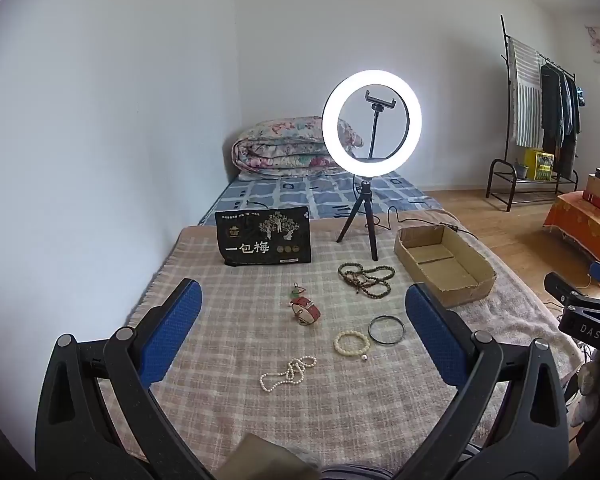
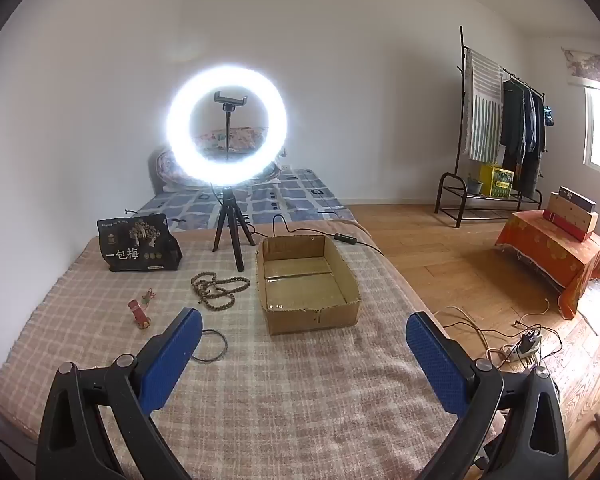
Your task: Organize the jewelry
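Jewelry lies on a plaid blanket (image 1: 236,408): a white pearl necklace (image 1: 287,372), a cream bead bracelet (image 1: 351,343), a dark bangle (image 1: 386,330), a red leather bracelet (image 1: 306,310) with a small green charm (image 1: 298,291), and brown prayer beads (image 1: 365,279). An empty cardboard box (image 1: 444,264) stands to the right, also in the right wrist view (image 2: 306,286). My left gripper (image 1: 302,328) is open above the jewelry, empty. My right gripper (image 2: 304,346) is open and empty before the box; the bangle (image 2: 212,346) shows behind its left finger.
A lit ring light on a tripod (image 1: 371,120) and a black snack bag (image 1: 265,237) stand at the back of the blanket. A cable (image 2: 340,238) runs behind the box. The wooden floor with a power strip (image 2: 520,350) lies to the right.
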